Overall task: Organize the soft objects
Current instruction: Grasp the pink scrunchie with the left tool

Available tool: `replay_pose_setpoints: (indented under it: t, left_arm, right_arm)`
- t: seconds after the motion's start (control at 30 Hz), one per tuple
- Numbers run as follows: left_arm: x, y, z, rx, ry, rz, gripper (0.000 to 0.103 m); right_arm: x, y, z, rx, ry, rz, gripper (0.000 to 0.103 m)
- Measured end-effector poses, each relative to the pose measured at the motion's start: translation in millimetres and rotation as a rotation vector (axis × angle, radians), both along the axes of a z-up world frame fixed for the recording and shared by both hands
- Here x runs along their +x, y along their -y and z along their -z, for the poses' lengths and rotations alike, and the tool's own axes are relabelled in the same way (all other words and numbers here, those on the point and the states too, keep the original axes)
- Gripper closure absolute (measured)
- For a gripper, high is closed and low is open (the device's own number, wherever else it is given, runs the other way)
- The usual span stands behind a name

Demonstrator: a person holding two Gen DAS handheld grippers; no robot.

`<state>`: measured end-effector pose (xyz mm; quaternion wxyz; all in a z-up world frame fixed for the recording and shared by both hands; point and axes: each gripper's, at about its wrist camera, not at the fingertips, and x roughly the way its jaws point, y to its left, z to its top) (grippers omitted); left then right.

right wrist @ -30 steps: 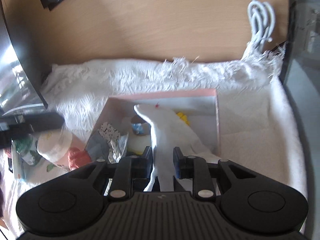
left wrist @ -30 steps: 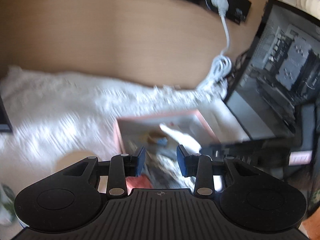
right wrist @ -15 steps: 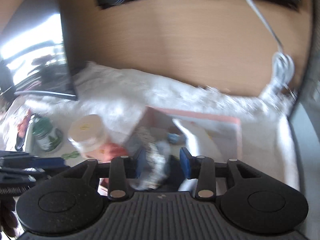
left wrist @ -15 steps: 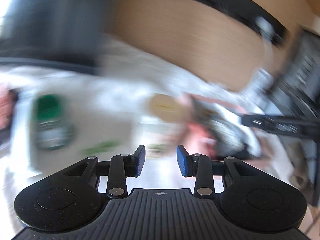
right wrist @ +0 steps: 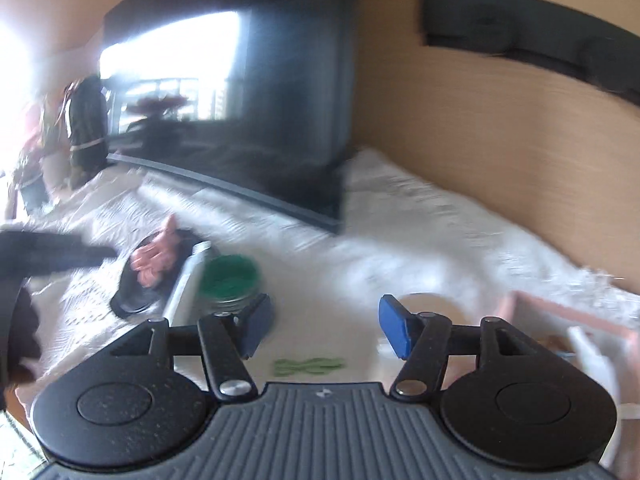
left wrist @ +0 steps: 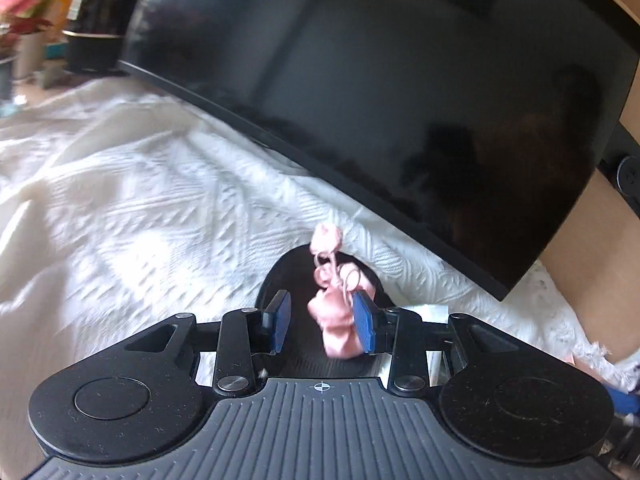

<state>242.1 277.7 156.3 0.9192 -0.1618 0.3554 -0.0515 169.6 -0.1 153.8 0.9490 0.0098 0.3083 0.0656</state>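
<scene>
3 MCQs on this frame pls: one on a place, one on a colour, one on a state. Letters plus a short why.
1. What does the pink soft item lie on?
A. a dark oval base
B. the pink box
C. the green-lidded jar

2. What colour are the pads of the left gripper?
A. red
B. blue
C. white

3. How does the right gripper stand?
A. shut on a sock
B. shut on nothing
C. open, holding nothing

Key: 1 A, the dark oval base shows under and around the item in both views. 2 B, both pads are blue. 3 C, the jaws are spread wide with only the white cloth showing between them.
</scene>
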Motion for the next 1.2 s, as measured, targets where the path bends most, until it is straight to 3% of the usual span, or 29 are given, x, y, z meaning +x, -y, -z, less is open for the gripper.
replay_pose_setpoints:
  t: [0.23, 0.37, 0.57, 0.73, 0.83, 0.87, 0.97, 1.1, 1.2]
  left_arm:
    - [45.0, 21.4, 34.5, 0.058, -0.069, 0.144, 0.065]
    - [56.6, 30.3, 46.1, 0.12, -0.024, 0.18, 0.065]
    - [62.0, 36.9, 46.2, 0.164, -0.041, 0.226, 0.067]
    - [62.9, 32.2, 46.4, 0.146, -0.046, 0.223, 0.069]
    - [59.6, 26.3, 46.8, 0.107, -0.048, 0.231, 0.08]
    - [57.1, 18.7, 46.3, 0.062, -0.047, 0.213, 0.085]
    - [40.9, -14.9, 43.8, -0.082, -0.009, 0.116, 0.086]
    - [18.2, -53.8, 41.0, -0.073, 0.024, -0.021, 0.086]
    - [7.1, -72.6, 45.4, -0.039, 0.01, -0.064, 0.086]
  right_arm:
    - [-10.5, -67.5, 23.6, -0.101, -0.078, -0.12, 0.043]
    - [-17.8, -87.0, 34.5, -0.194, -0.044, -0.137, 0.043]
    - [-9.6, -91.2, 40.8, -0.134, -0.105, -0.114, 0.043]
    - [-4.7, -97.7, 40.3, -0.117, -0.105, -0.117, 0.043]
    - [-5.7, -101.4, 40.5, -0.103, -0.12, -0.129, 0.043]
    - [-4.0, -102.1, 40.9, -0.093, -0.127, -0.133, 0.043]
    - [1.7, -105.9, 37.3, -0.031, -0.149, -0.143, 0.043]
    - [19.1, -113.8, 35.1, 0.107, -0.209, -0.162, 0.043]
    - [39.4, -127.3, 38.3, 0.168, -0.257, -0.165, 0.044]
